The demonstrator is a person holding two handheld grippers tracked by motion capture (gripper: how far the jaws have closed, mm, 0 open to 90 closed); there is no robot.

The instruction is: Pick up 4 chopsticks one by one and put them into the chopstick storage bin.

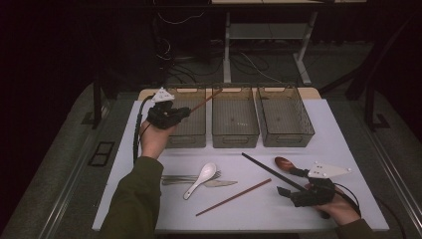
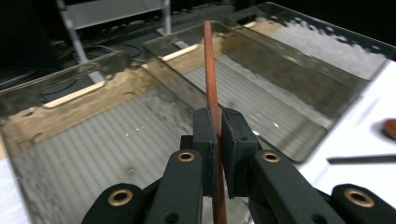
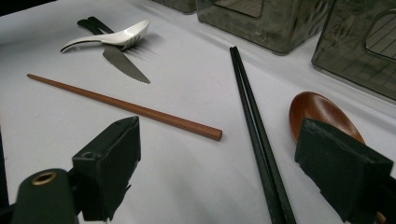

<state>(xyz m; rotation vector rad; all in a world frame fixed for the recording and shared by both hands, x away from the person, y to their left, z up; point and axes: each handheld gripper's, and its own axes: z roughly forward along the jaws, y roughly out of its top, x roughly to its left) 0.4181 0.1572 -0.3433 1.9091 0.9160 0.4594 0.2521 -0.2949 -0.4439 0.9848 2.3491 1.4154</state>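
Left gripper (image 1: pixel 171 115) clamps a brown wooden chopstick (image 2: pixel 211 84), holding it above the leftmost clear bin (image 1: pixel 191 130). Right gripper (image 3: pixel 219 163) has jaws wide apart, low over the white mat (image 1: pixel 259 204) near black chopsticks (image 3: pixel 254 126). No readable writing or labels anywhere.

Three bins (image 1: pixel 235 117) stand side by side behind the spoon (image 1: pixel 200 180), knife (image 1: pixel 219 183) and chopsticks (image 1: pixel 271 173).
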